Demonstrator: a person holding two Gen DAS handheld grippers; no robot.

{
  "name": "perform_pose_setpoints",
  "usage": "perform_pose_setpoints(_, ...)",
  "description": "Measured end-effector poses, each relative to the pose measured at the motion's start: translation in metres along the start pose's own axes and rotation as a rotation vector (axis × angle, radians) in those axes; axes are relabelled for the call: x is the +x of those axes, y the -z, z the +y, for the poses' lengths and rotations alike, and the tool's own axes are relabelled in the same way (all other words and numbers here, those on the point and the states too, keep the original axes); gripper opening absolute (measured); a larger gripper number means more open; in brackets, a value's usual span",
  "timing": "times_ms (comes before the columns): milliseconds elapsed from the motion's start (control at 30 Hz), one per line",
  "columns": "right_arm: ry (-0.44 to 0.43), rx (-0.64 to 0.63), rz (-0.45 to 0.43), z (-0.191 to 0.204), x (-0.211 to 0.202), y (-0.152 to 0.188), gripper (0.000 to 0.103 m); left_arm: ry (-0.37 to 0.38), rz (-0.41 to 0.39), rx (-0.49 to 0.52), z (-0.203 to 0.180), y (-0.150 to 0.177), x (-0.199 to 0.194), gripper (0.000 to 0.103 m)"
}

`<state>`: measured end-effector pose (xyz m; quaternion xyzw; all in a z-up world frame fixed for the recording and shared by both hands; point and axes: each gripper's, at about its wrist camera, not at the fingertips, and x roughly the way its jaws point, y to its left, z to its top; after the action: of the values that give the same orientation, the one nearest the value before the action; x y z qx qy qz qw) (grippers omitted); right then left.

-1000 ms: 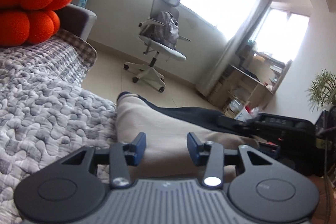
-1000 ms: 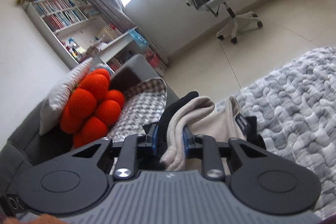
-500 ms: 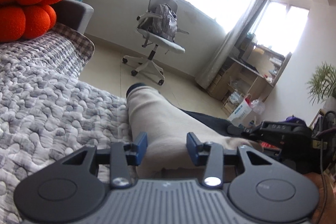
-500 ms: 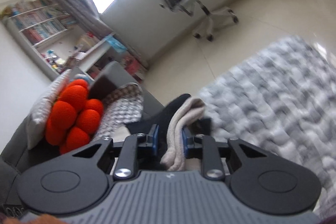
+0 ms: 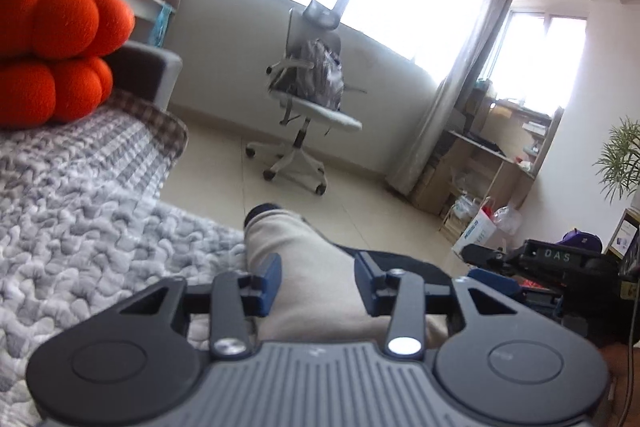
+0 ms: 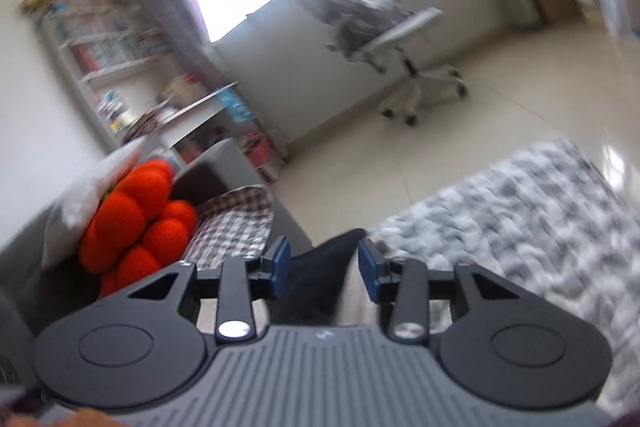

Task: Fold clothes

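Gone from my right tool [image 6: 323,265] is the beige fold: its jaws have just been opening, loose around dark cloth [image 6: 316,281]. Left tool [image 5: 316,281] has just been closing, jaws flanking the beige garment [image 5: 296,267] on the grey quilted bed [image 5: 80,227]; grip unclear. Orange cushion [image 5: 52,55] beyond; office chair [image 5: 308,115] ahead.

We see the folded garment [image 5: 304,267] lying on the bed cover [image 5: 100,227], the cushion [image 5: 60,55] behind it to the left and the office chair [image 5: 308,107] beyond on the floor [image 5: 360,203].
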<state>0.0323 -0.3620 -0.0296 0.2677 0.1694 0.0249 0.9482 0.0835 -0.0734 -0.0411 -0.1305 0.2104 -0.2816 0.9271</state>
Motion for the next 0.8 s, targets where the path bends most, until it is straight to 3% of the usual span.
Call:
perform_pose_setpoints(233, -0.084, -0.155, 0.039, 0.01, 0.009, 0.021, 0.042, -0.013, 0.035, 0.126, -0.016, 0.014, 0.009, 0.033)
perform_pose_setpoints(400, -0.023, -0.233, 0.109, 0.003, 0.018, 0.033, 0.035, -0.009, 0.063, 0.152, -0.015, 0.02, 0.01, 0.033)
perform_pose_setpoints(800, 0.024, -0.314, 0.111, 0.013, 0.017, 0.039, 0.037, -0.027, 0.083, 0.195, -0.021, 0.02, 0.01, 0.033)
